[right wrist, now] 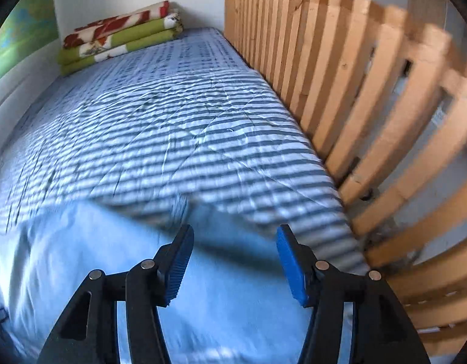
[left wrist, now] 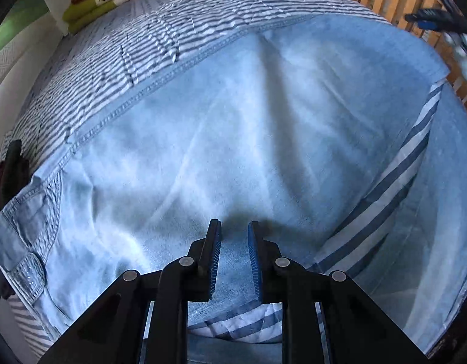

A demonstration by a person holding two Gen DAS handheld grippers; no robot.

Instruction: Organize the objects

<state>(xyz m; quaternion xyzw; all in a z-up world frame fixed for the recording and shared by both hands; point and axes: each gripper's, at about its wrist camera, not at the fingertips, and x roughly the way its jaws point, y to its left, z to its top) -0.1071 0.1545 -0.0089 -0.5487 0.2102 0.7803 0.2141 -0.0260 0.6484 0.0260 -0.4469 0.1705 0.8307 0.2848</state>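
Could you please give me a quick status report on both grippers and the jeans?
Left gripper open over jeans. Right gripper open, empty. Jeans flat on striped bed. Nothing in the way.

A bedroom in a home: a bed under a striped quilt, folded blankets stacked at its far end, and a wooden slatted rail along one side.

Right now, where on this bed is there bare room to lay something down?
The open patch is the striped bedcover between the folded blanket at the far wall and the light blue jeans, bordered by the wooden slat rail. The near end is crowded: the jeans spread across it, under the left gripper and right gripper.
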